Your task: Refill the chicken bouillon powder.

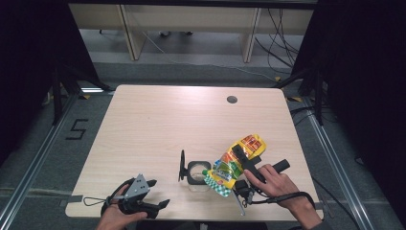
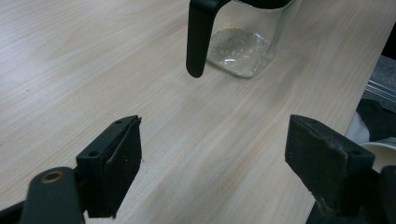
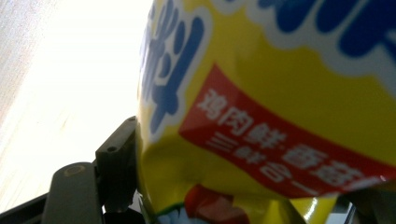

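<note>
One foil pouch (image 1: 234, 163) tipped over glass jug (image 1: 197, 173) mouth | right claw (image 1: 245, 160) grasping pouch mid-body | left claw (image 2: 212, 158) released, near jug | pouch likely light, crinkly, slippery; grip above contents.

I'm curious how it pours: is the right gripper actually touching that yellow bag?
Touching. In the right gripper view, the yellow bag sits between the jaws of the right gripper and bulges against the left pad; the high view shows it held tilted over the glass jug.

Left gripper (image 2: 212, 163) agape (right gripper (image 1: 239, 168) seemingly clamped).
</note>
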Tool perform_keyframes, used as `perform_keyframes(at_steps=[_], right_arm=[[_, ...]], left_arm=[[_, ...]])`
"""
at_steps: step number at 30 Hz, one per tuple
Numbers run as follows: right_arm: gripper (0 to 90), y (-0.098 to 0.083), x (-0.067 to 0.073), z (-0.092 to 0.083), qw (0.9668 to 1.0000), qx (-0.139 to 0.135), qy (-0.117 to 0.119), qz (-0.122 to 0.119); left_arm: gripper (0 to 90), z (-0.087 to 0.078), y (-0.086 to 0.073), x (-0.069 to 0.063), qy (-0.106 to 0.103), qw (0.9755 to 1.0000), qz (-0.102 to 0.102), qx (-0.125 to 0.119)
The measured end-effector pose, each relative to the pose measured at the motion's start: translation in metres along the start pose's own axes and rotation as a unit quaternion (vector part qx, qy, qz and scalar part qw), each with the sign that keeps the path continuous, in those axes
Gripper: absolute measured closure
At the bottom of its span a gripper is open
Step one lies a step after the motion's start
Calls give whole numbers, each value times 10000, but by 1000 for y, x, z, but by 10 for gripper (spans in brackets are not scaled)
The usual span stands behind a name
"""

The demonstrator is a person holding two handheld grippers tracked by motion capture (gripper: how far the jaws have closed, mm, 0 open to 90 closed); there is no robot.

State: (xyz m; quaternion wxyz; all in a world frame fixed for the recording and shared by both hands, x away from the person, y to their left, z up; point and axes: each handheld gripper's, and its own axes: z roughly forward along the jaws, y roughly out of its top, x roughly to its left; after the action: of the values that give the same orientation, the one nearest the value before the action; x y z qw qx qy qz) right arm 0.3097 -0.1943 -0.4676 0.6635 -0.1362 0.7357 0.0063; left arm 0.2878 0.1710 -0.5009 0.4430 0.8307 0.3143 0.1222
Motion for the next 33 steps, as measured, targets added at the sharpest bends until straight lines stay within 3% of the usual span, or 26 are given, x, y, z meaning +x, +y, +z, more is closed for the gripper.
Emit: perform_keyframes(at_steps=[1,2,3,5,6,7,9,10,11,12,13,14,15,16,17,18,19,20,22,24,25,26,31,32,33], right_arm=[[259,4,20,-11,9867,747,34,1446],[259,3,19,-10,9884,676,21,1362],[259,4,20,-11,9856,771,27,1507],[259,4,19,-10,9879,699,13,1385],[259,0,1,-1,9999,57,-13,108],[259,1,-2,1,9998,-119,-25,-148],[259,0,-2,1,9999,-94,-32,-122],[259,0,5,-2,9991,159,-25,380],[259,0,-1,1,9999,-40,-43,-87],[259,1,-5,3,9990,-209,-54,-392],[260,0,-4,2,9994,-163,-59,-302],[259,1,10,-3,9970,341,78,693],[259,1,14,-4,9946,444,77,934],[259,0,10,-4,9973,381,50,632],[260,-1,4,-2,9995,255,-36,183],[260,0,-2,0,9996,80,-68,-256],[259,2,-9,4,9970,-227,-82,-741],[259,3,-12,6,9949,-401,-65,-922],[259,6,-15,10,9917,-719,-135,-1061],[260,8,-21,12,9845,-864,-156,-1519],[260,6,-15,7,9923,-500,-28,-1136],[260,5,-12,4,9953,-183,15,-953],[260,7,-18,7,9905,-488,-57,-1288],[260,9,-23,9,9848,-667,-111,-1597],[260,9,-24,10,9844,-692,-115,-1614]], left_arm=[[184,1,0,0,-5,10000,-5,-45],[184,0,0,0,-3,10000,-9,-39],[184,0,0,0,-9,10000,13,-22],[184,2,-1,-1,-10,9999,-55,-140],[184,1,-1,0,12,9999,-14,-103],[184,1,-1,0,8,9999,-31,-120],[184,1,-1,-1,0,9999,-52,-113],[184,2,-1,-1,-9,9999,-56,-137],[184,2,-1,-1,-10,9999,-55,-139],[184,0,0,1,64,9999,106,20],[184,0,0,1,102,9999,79,39],[184,0,0,1,100,9999,76,37],[184,0,0,1,99,9999,78,38],[184,1,0,1,86,9999,80,9],[184,1,-1,0,7,9999,-16,-109],[184,1,0,-1,3,9999,-19,-102],[184,0,0,0,4,10000,58,-78],[184,0,0,2,48,9998,193,14],[184,0,-1,1,46,9999,95,-26],[184,1,-1,0,15,10000,47,-69],[184,1,-1,0,-3,9999,47,-89],[184,0,0,1,40,9999,111,-2],[184,1,0,0,-4,9999,58,-84],[184,1,0,0,11,10000,67,-65],[184,0,0,1,35,9999,108,-13]])
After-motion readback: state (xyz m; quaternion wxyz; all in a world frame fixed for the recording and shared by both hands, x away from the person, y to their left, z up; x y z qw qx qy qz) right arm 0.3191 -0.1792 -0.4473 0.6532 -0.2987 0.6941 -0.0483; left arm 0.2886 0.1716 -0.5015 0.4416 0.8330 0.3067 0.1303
